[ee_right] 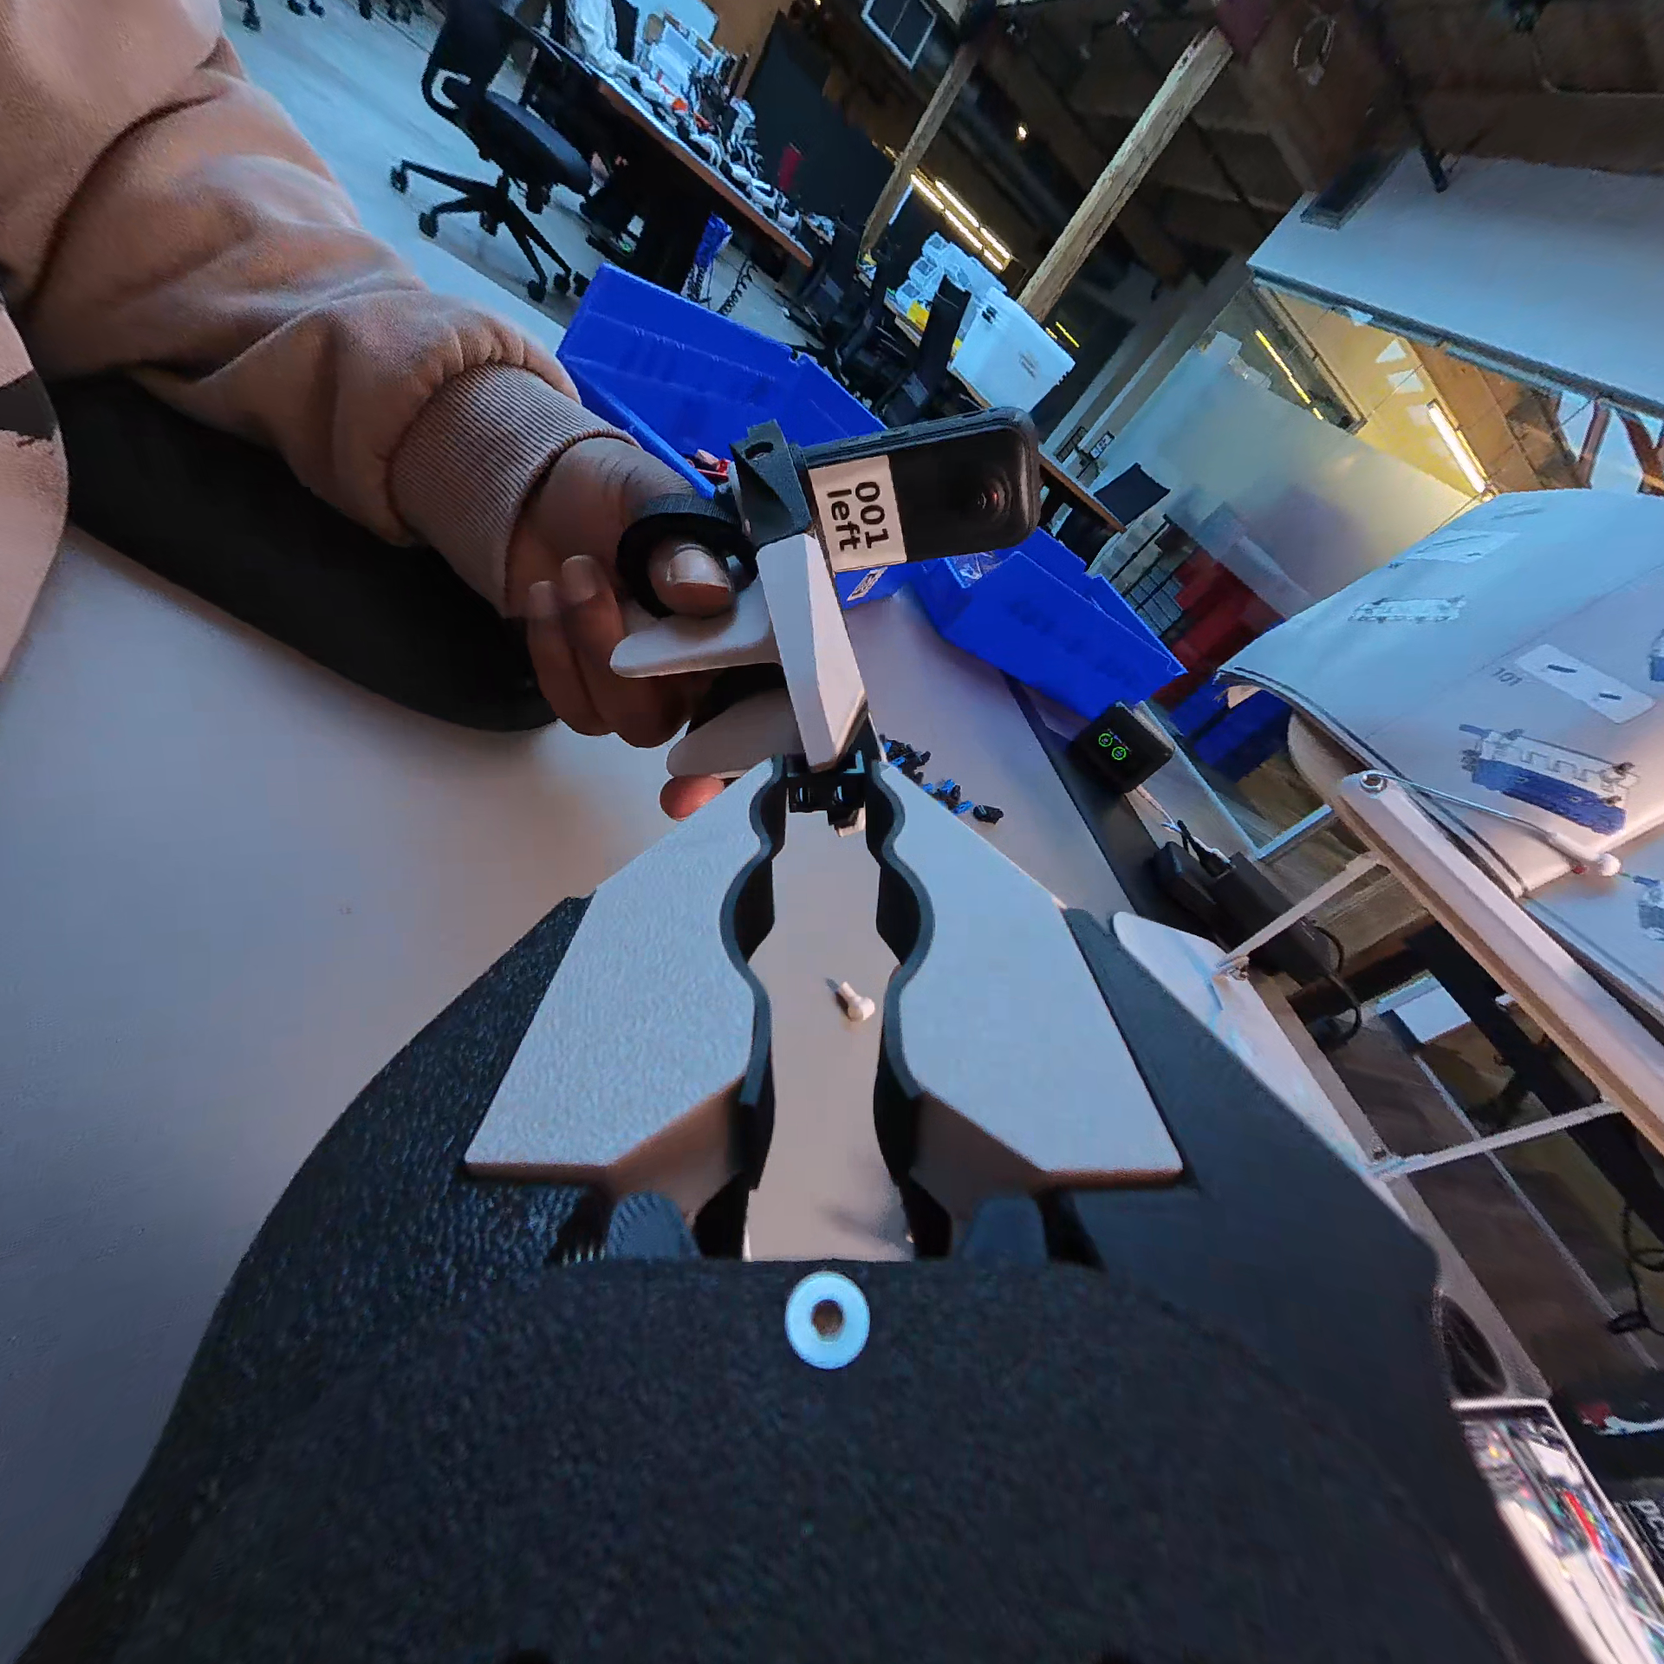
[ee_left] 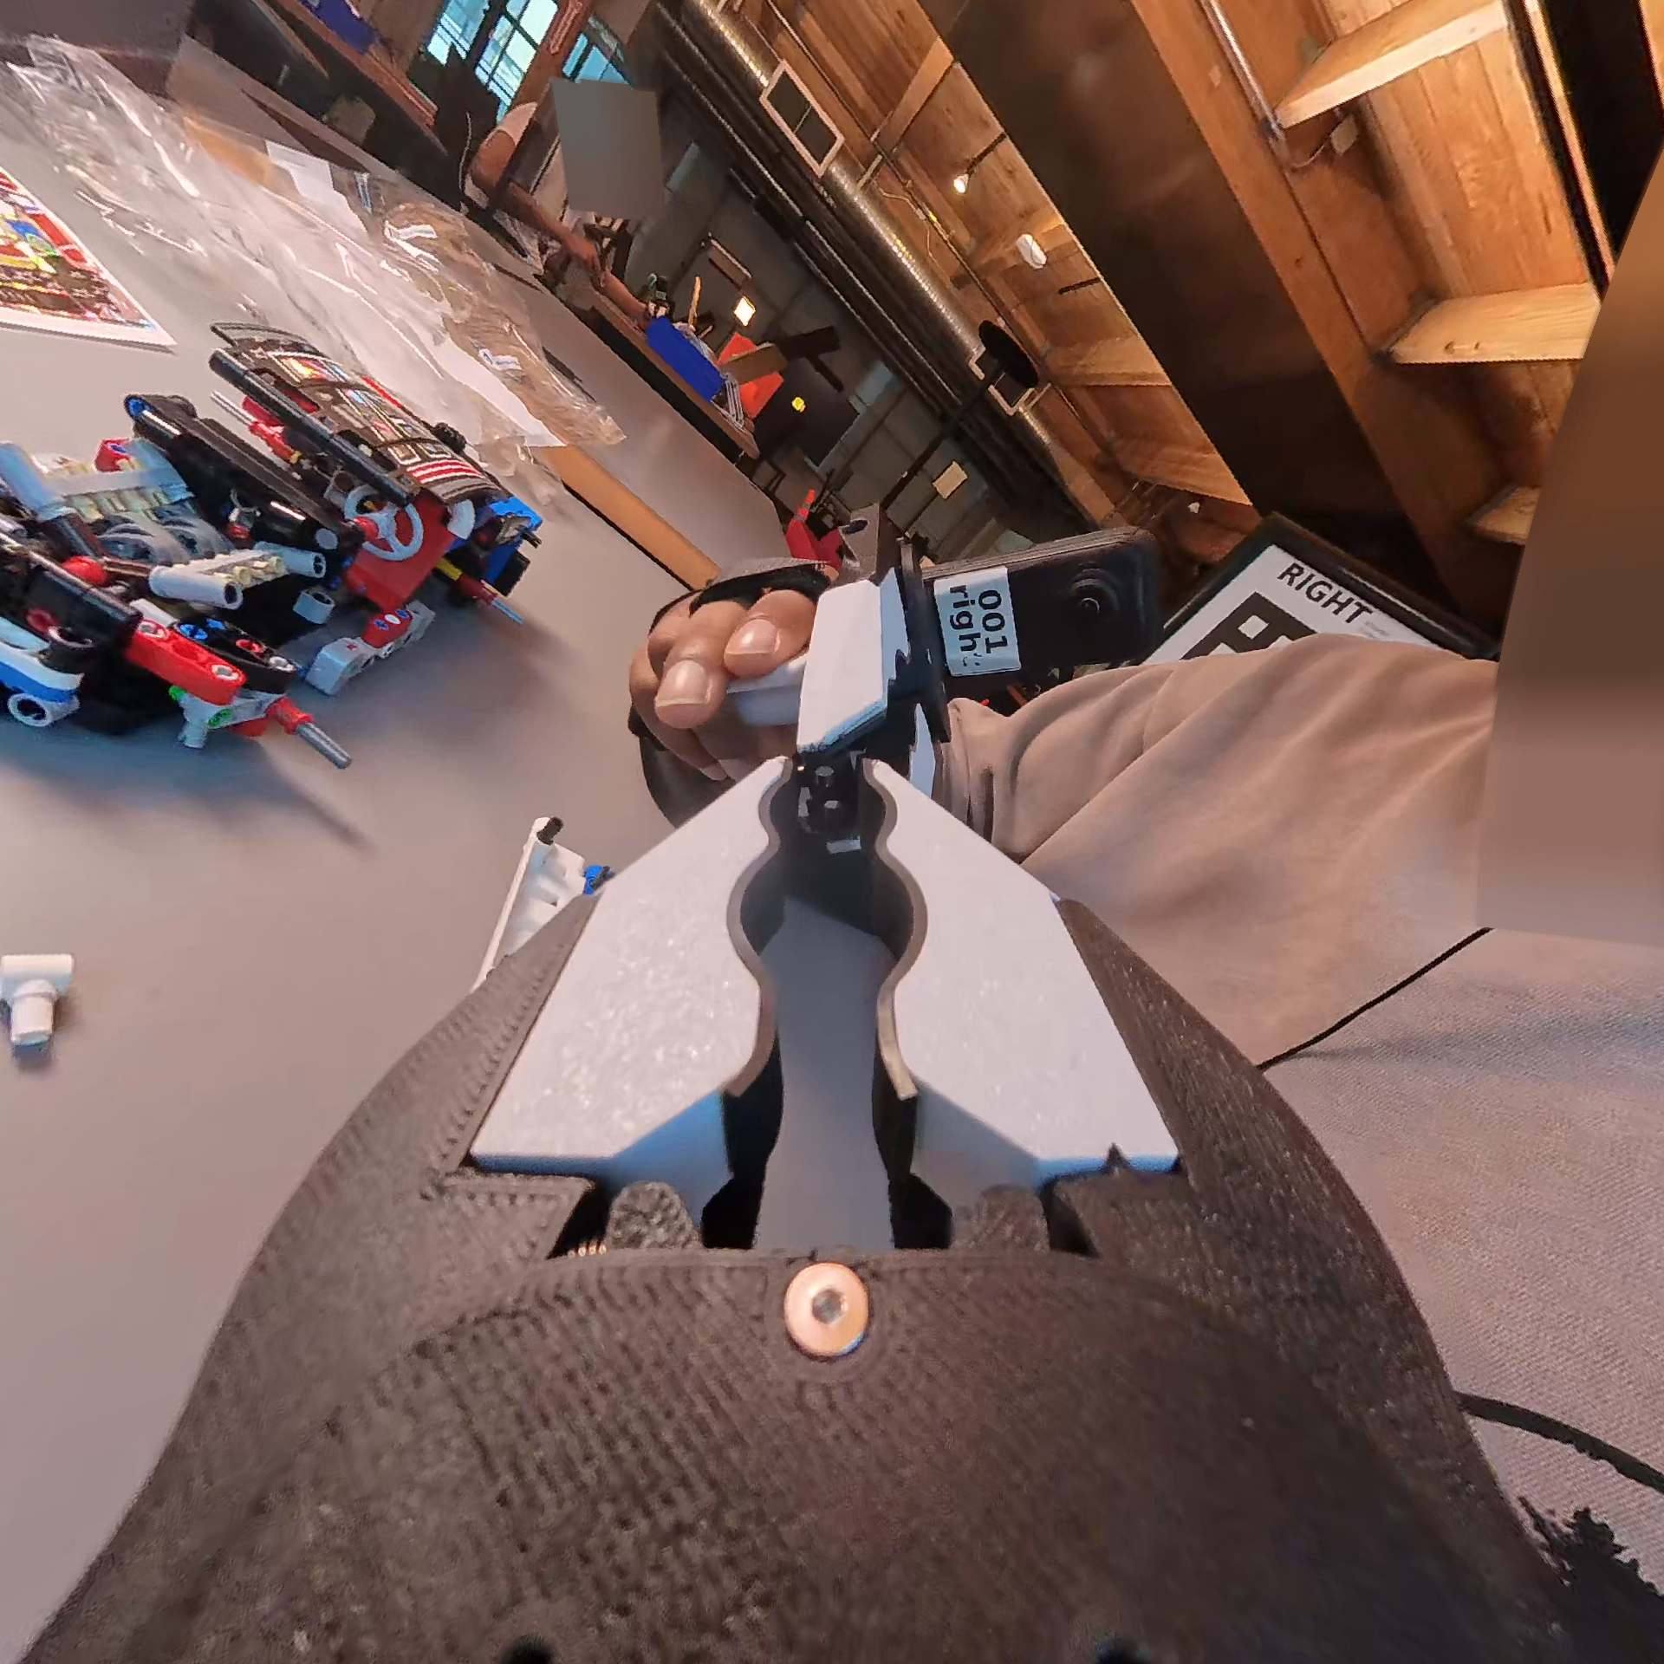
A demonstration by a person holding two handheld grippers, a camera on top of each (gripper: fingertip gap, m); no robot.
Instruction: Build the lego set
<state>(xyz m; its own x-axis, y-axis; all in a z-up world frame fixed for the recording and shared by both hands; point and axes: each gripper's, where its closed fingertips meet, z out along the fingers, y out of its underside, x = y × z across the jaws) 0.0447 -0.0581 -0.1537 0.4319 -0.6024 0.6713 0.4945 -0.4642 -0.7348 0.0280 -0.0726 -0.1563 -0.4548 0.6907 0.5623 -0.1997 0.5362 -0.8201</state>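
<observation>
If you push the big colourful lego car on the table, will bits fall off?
Maybe a few. The half-built red, black and blue lego vehicle has thin pins and axles sticking out at its edges, so those could snag or pop loose. It sits low and wide on the grey table, so it would probably slide rather than tip.

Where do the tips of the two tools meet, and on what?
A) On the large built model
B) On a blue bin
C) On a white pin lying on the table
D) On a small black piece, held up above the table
D: the left tool and right tool both pinch the small black piece in the air, above the table.
</observation>
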